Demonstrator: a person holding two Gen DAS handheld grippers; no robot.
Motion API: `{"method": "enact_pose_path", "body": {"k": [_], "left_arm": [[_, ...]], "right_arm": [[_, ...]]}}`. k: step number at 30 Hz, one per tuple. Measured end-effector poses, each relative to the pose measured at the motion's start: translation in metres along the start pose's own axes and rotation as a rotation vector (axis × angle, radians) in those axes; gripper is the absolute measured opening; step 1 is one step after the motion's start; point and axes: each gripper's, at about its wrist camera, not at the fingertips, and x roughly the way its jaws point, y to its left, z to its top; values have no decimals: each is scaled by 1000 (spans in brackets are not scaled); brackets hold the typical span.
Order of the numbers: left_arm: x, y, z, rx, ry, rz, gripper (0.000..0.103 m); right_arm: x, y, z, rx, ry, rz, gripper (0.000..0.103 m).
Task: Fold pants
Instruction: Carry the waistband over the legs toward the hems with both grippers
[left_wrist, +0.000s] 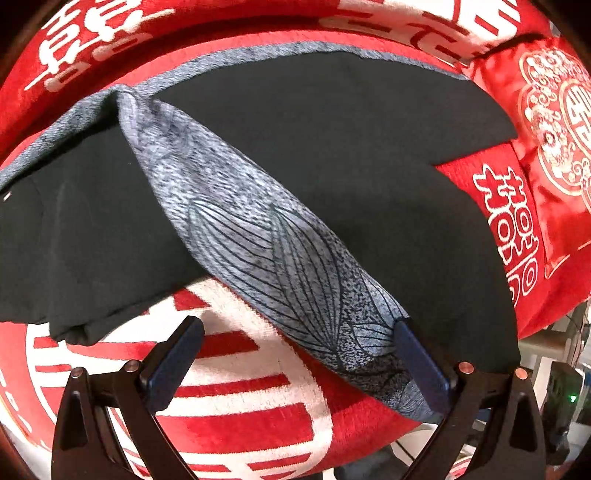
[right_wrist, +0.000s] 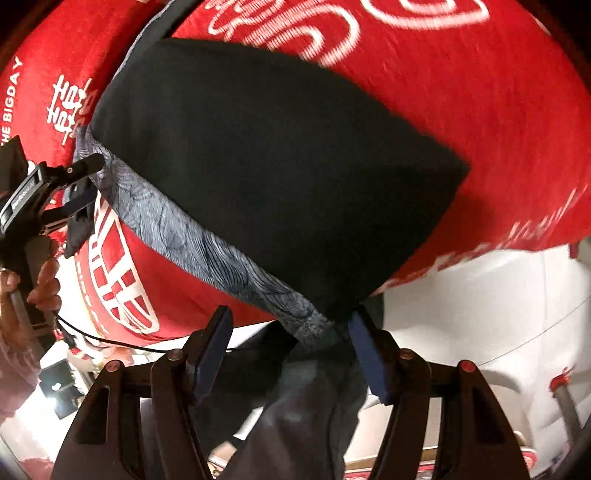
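"THE BIGDAY" on the red blanket (right_wrist: 33, 122)

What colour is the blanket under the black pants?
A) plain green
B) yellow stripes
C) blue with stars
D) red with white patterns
D: the black pants with their grey leaf-print band lie on a red blanket with white patterns, seen in both wrist views.

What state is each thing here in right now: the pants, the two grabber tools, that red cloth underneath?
Pants: partly folded, black fabric lying over a grey leaf-patterned strip, spread on the red cloth.
Left gripper: open, one finger against the patterned edge, nothing clamped.
Right gripper: open, pants corner lies between its fingers, not pinched.
Red cloth: spread flat beneath the pants.
Red pillow: resting beside the pants.
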Motion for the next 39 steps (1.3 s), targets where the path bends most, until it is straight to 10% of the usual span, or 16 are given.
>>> {"method": "enact_pose_path", "body": {"k": [4,7,9,12,21,23,26,37,39], "left_arm": [[1,-6,-6,32,-16,1,103],[3,-6,-8,22,-13,-14,101],[3,-17,-6,41,-31,-1,88],[-5,-24,-3,74,-52,-62,48],[-56,-26,18,25,-193,-97,46],[-71,-25,29,14,-246,-67,47],[-90,-23,40,-22,-325,-9,90],[-56,-5,98,-139,-307,208,92],[-39,-1,106,-175,-287,237,92]], "right_arm": [[14,0,-7,13,-10,21,67],[13,6,-7,18,-49,79,41],[7,8,-7,31,-80,118,3],[-12,13,-6,49,-139,121,3],[-112,56,48,-104,-314,196,3],[-138,67,77,-155,-342,202,3],[-168,83,126,-222,-368,209,3],[-194,115,326,-372,-361,-2,7],[-182,109,348,-364,-333,-77,30]]}}
